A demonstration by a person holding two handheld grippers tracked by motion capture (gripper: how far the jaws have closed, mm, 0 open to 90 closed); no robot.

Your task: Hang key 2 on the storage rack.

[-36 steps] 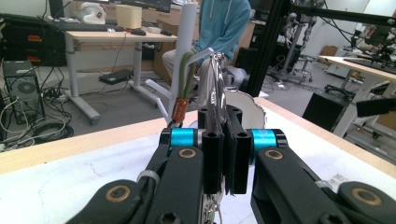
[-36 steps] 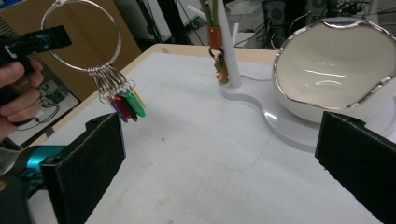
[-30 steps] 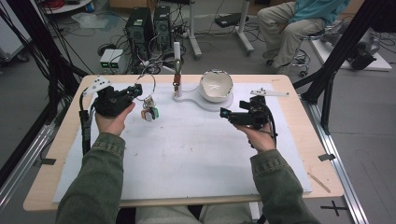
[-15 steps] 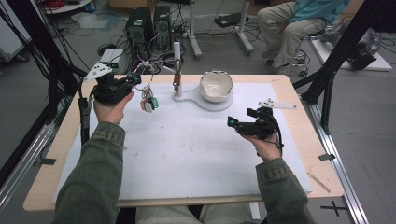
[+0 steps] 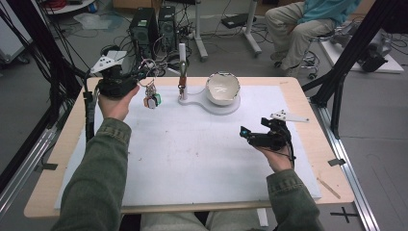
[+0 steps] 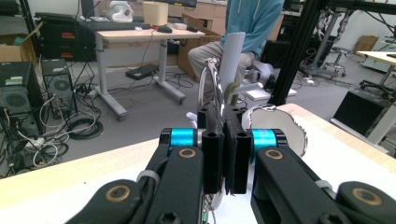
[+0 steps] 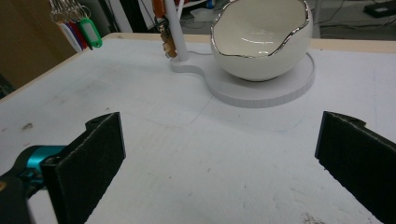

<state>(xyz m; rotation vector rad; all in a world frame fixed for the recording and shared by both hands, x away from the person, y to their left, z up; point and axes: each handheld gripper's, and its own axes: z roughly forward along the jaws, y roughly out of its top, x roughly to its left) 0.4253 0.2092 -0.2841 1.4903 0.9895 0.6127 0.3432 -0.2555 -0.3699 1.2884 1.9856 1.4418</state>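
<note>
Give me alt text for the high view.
The left claw holds a bunch of keys with coloured tags above the table's far left, beside a white post stand with an egg-shaped bowl. The right claw hovers open, empty.

Even indoor light (soft shadows), slightly blurry.

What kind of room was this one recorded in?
Most likely a lab or workshop: desktop computer towers with tangled cables on the floor, black frame struts around the wooden table, and desks behind.
</note>
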